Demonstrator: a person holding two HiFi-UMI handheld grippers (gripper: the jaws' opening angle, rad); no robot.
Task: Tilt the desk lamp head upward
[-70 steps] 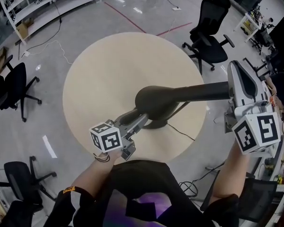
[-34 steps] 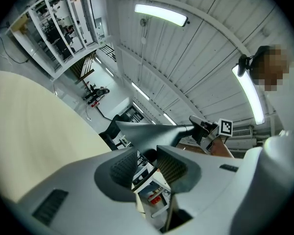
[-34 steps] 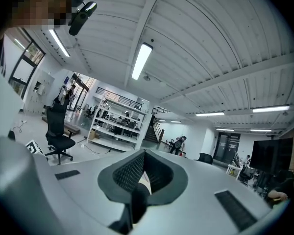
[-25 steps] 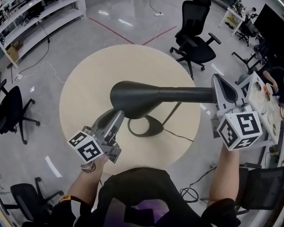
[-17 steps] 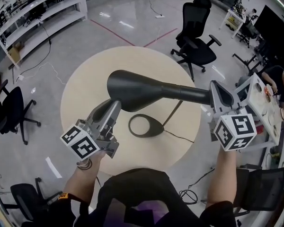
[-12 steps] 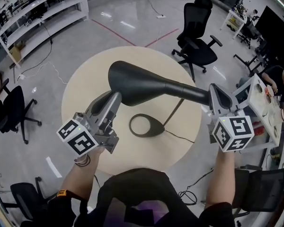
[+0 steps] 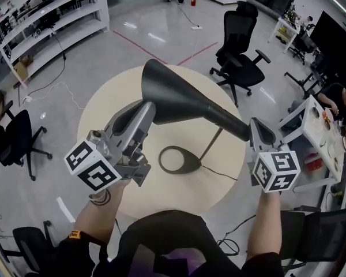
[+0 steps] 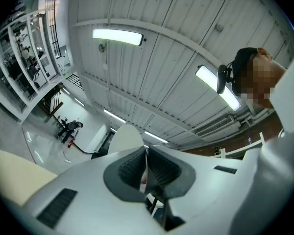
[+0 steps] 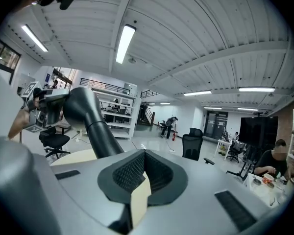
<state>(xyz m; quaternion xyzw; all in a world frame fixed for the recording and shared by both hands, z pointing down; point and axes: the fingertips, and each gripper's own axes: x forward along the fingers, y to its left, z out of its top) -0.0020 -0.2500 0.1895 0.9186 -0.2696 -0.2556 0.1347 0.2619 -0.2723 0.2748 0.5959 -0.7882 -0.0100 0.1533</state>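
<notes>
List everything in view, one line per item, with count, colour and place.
Desk lamp: one, dark grey, standing on the table, head tilted upward.
Lamp cord: one, black, running from the base off the table's near right edge.
Table: one, round, beige, centre.
Office chairs: at least four, black, around the table.
Shelving: one unit, white, far left.
Floor tape: two lines, red, beyond the table.
Left gripper: one, grey, by the lamp head; jaws have just been closing, nothing between them.
Right gripper: one, grey, at the lamp's neck; jaws together, neck beside them, not between.
</notes>
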